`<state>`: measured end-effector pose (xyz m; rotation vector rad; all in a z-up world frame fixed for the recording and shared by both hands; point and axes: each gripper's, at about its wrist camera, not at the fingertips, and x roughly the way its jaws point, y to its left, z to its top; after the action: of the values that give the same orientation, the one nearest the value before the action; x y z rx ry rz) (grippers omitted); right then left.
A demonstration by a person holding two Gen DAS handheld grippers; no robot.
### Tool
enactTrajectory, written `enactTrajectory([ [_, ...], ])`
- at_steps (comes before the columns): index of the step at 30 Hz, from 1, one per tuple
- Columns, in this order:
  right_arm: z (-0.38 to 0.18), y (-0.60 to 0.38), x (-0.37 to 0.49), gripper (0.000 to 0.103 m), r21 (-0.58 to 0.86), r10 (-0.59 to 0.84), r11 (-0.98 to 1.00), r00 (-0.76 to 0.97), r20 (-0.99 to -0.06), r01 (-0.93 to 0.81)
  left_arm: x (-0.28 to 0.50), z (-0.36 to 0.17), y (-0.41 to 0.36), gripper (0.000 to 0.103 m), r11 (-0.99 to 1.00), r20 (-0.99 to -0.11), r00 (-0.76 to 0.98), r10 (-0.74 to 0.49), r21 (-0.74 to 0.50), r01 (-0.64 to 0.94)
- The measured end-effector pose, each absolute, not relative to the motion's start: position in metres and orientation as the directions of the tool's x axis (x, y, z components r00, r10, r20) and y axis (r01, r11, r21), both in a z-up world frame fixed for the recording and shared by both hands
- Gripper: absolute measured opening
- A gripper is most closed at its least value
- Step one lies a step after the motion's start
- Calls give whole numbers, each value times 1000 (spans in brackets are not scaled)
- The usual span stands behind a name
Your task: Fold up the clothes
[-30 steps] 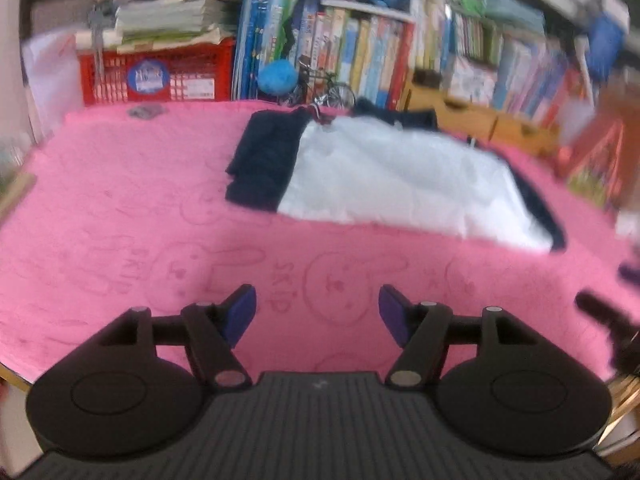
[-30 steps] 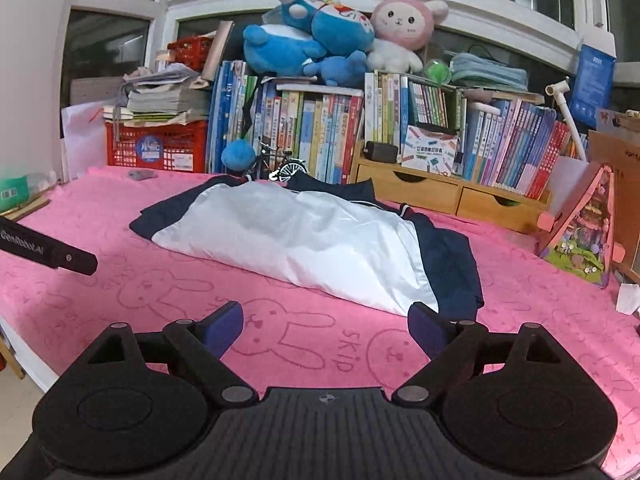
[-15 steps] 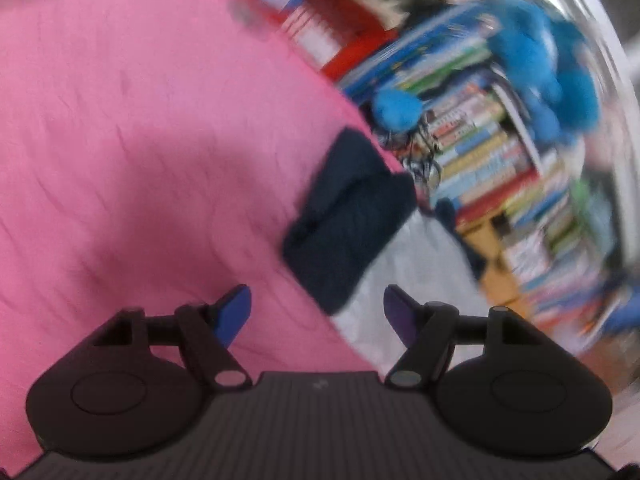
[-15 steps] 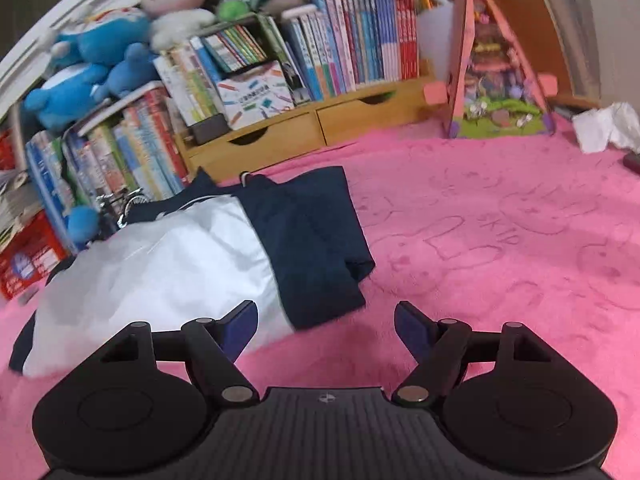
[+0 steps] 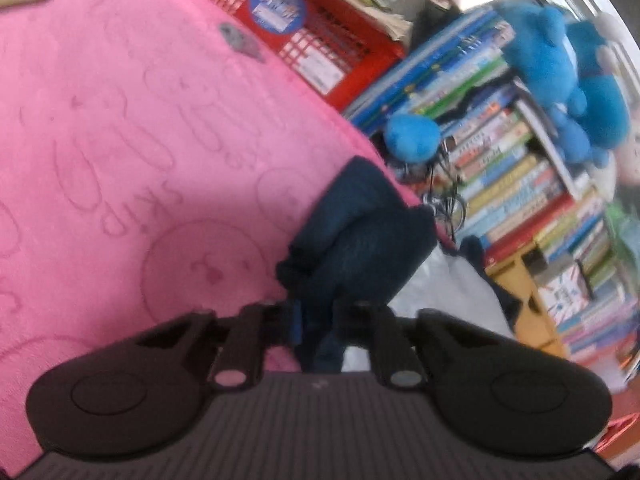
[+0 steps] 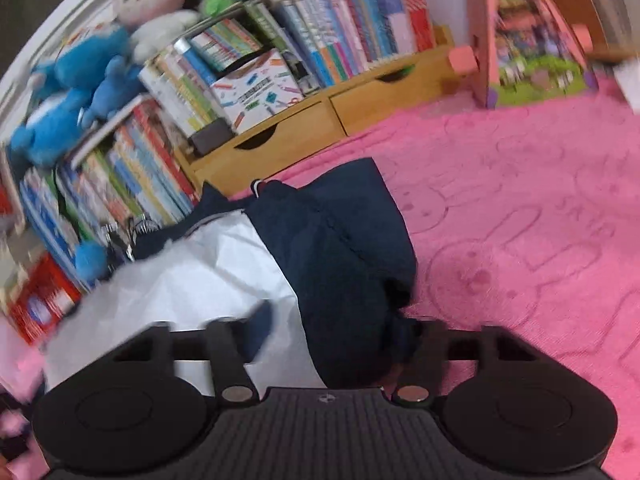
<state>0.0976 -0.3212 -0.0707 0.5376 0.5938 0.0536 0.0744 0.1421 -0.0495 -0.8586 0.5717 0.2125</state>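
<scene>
A navy-and-white garment (image 6: 248, 276) lies on a pink blanket (image 5: 120, 152) in front of a row of books (image 6: 320, 32) and plush toys (image 5: 560, 72). The left claw (image 5: 316, 320) is clamped on one navy sleeve (image 5: 360, 248). The right claw (image 6: 340, 332) is closing, its jaws straddling the opposite navy sleeve (image 6: 344, 248) and the white body's edge.
</scene>
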Motion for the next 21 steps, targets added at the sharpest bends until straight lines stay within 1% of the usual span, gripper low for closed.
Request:
enactTrajectory([
  [1, -73, -325, 101, 23, 526, 216, 843, 827, -518, 109, 76, -50, 144, 8, 636, -556, 829, -52, -659, -402],
  [2, -75, -329, 105, 17, 555, 234, 824, 823, -517, 115, 77, -46, 143, 7, 646, -561, 827, -42, -647, -406],
  [4, -71, -331, 111, 13, 563, 247, 820, 822, -513, 105, 77, -34, 137, 6, 670, -549, 836, -11, -624, -401],
  [6, -57, -329, 113, 12, 539, 244, 839, 835, -493, 73, 72, -17, 132, 5, 688, -502, 865, 15, -622, -374],
  [8, -37, -329, 106, 11, 530, 250, 847, 856, -453, 33, 59, 2, 127, 5, 711, -446, 895, 34, -618, -335],
  [11, -12, -327, 87, 11, 503, 254, 864, 872, -418, -11, 27, 24, 125, 5, 742, -373, 927, 44, -609, -280],
  [13, -5, -326, 65, 11, 481, 249, 877, 873, -420, -19, -3, 27, 128, 5, 760, -363, 931, 41, -594, -265],
  [15, -4, -323, 36, 11, 476, 253, 879, 866, -430, -20, -33, 23, 131, 5, 775, -368, 929, 37, -576, -259],
  [18, -16, -327, -13, 11, 466, 269, 884, 846, -459, -28, -69, 3, 133, 8, 849, -426, 904, 31, -466, -249],
  [19, -22, -330, -27, 12, 454, 274, 891, 836, -476, -33, -72, -6, 135, 9, 860, -470, 882, 27, -439, -261],
  [21, -38, -331, -41, 18, 407, 262, 913, 806, -531, -28, -79, -24, 140, 15, 879, -552, 833, 23, -386, -280],
])
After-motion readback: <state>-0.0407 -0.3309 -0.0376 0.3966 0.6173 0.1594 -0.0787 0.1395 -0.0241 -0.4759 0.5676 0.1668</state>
